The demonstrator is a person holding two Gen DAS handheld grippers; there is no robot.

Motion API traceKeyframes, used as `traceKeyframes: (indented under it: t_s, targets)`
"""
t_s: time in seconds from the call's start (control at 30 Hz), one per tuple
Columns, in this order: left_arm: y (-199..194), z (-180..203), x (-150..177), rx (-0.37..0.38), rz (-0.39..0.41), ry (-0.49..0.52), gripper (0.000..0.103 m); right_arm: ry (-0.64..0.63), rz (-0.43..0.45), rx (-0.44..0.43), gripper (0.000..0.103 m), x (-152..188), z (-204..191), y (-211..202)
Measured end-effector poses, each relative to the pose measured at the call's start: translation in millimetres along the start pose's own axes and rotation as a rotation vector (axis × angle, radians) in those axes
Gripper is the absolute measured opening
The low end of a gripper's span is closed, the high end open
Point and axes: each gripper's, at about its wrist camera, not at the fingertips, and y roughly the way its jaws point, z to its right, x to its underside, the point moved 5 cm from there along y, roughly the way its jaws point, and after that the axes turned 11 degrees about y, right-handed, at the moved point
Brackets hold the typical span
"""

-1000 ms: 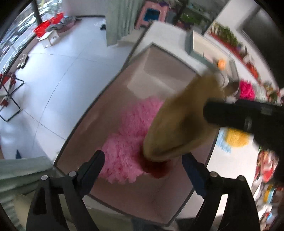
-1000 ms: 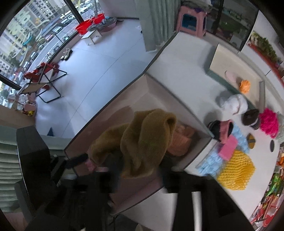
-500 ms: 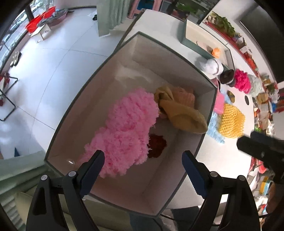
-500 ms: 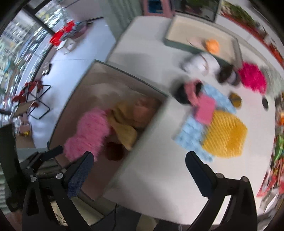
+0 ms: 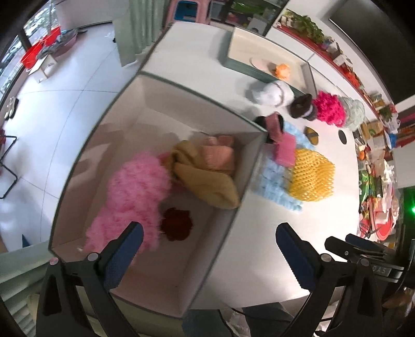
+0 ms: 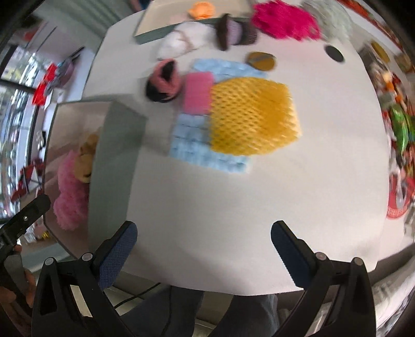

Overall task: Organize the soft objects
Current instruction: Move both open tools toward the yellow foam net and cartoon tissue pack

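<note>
A grey box point(image 5: 223, 238) at the table's left edge holds a fluffy pink item point(image 5: 132, 197), a tan plush cloth point(image 5: 207, 181), a peach cloth point(image 5: 219, 155) and a dark red item point(image 5: 176, 224). My left gripper point(image 5: 207, 248) is open and empty above the box's near right wall. My right gripper point(image 6: 202, 246) is open and empty over the bare white table point(image 6: 233, 207), with the box point(image 6: 114, 160) to its left. A yellow mesh cloth point(image 6: 251, 116), a blue cloth point(image 6: 192, 140) and a pink sponge point(image 6: 198, 92) lie ahead of it.
A pink-and-black item point(image 6: 163, 83), a white plush point(image 6: 181, 39), a brown item point(image 6: 233, 31) and a magenta fluffy item point(image 6: 282, 22) lie farther back. A green tray point(image 5: 262, 62) holds an orange item point(image 5: 282, 70). Clutter lines the table's right side point(image 5: 376, 181).
My right gripper let go of the tan cloth into the box, opened and swung right over the table. My left gripper shifted right along the box.
</note>
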Motion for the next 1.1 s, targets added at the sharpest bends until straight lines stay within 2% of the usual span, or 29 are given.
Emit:
traceKeyframes:
  t_s: [0.37, 0.47, 0.6, 0.8, 1.1]
  targets:
    - [14.9, 85.3, -18.9, 0.008, -0.037, 0.174, 0.103, 0.109, -0.029, -0.004, 0.103, -0.5, 70.2, 2.5]
    - [27.4, 101.3, -21.0, 0.009, -0.069, 0.179, 0.103, 0.128, -0.034, -0.004, 0.103, 1.2, 85.4, 1.4]
    - [55.6, 119.0, -14.7, 0.019, -0.177, 0.165, 0.103, 0.155, -0.04, -0.009, 0.103, 1.0, 106.0, 2.3]
    - [70.7, 147.8, -10.9, -0.005, -0.211, 0.221, 0.103, 0.212, -0.059, -0.016, 0.103, 0.2, 136.4, 7.9]
    - [92.0, 161.7, -21.8, -0.04, -0.231, 0.208, 0.103, 0.258, -0.061, -0.04, 0.103, -2.0, 161.0, 14.9]
